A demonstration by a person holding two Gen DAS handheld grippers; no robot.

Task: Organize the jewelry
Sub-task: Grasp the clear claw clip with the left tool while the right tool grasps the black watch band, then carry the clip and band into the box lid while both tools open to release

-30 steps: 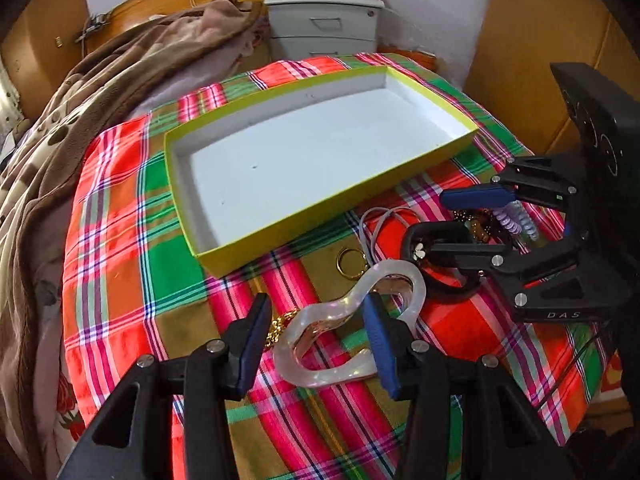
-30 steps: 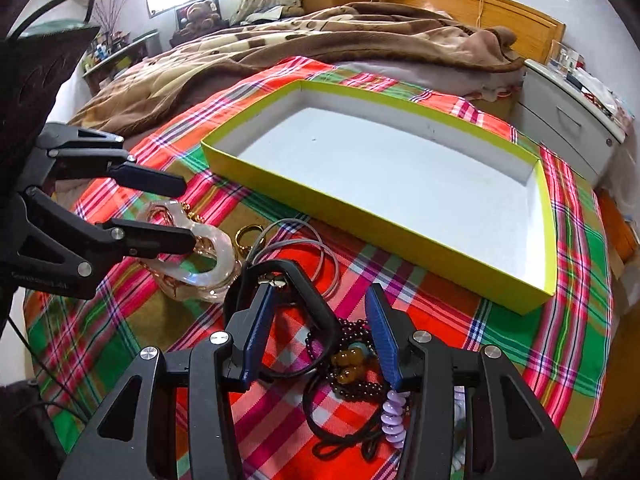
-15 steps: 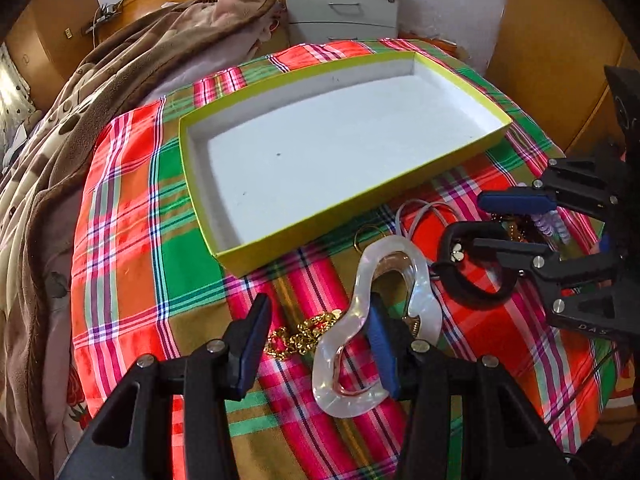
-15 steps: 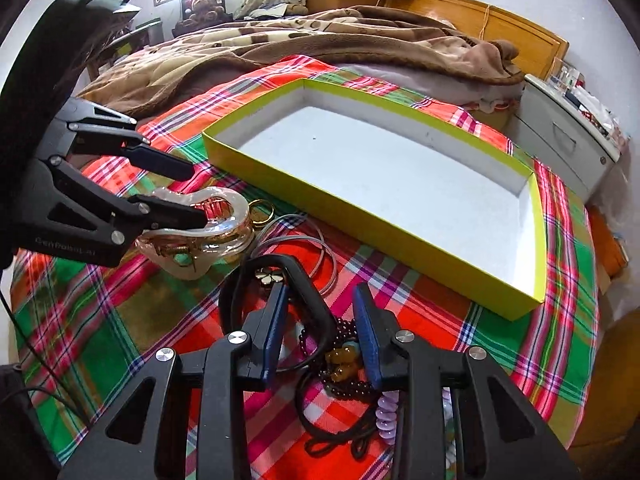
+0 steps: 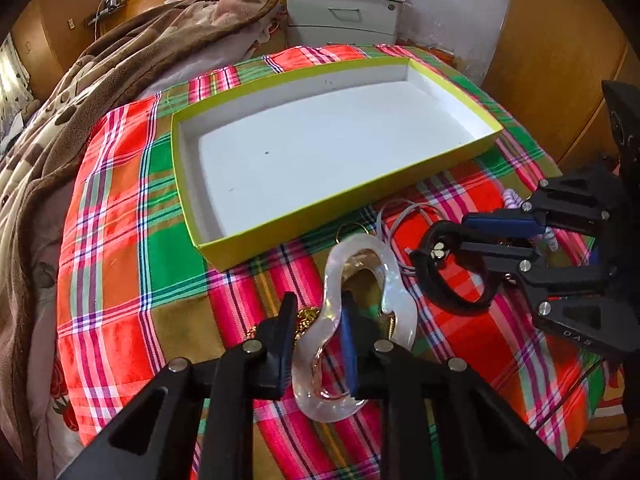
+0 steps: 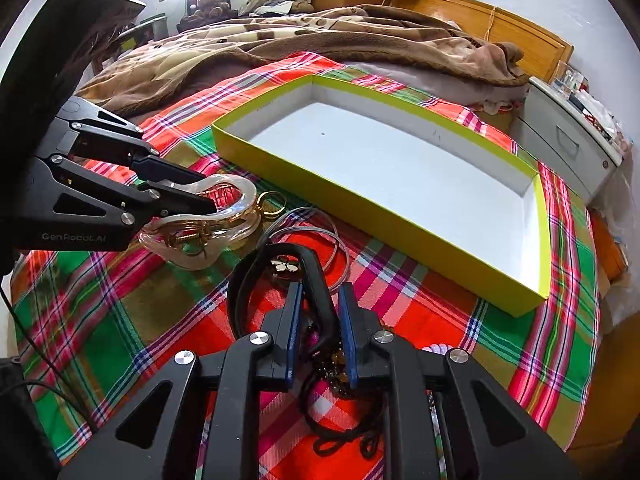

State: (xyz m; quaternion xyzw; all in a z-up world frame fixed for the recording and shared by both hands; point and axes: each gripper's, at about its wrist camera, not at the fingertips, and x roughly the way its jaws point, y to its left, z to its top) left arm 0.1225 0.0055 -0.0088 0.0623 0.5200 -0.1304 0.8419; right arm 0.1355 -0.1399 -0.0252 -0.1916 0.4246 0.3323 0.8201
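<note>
A: Left gripper [image 5: 314, 330]?
B: Closing on the clear bangle [image 5: 360, 276], near the cloth's [image 5: 120, 208] front edge.
A: Right gripper [image 6: 320, 320]?
B: Closing around the black bangle [image 6: 316, 280], beside it.

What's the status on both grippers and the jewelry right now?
Left gripper closing, clear wavy bangle between fingers. Right gripper closing, black bracelet between fingers. Yellow-green box unfilled, path clear.

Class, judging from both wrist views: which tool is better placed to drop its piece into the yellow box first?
Left, marginally. The left tool is closing around the clear wavy bangle, near the yellow box. The right tool, closing around the black bangle, sits farther back.
</note>
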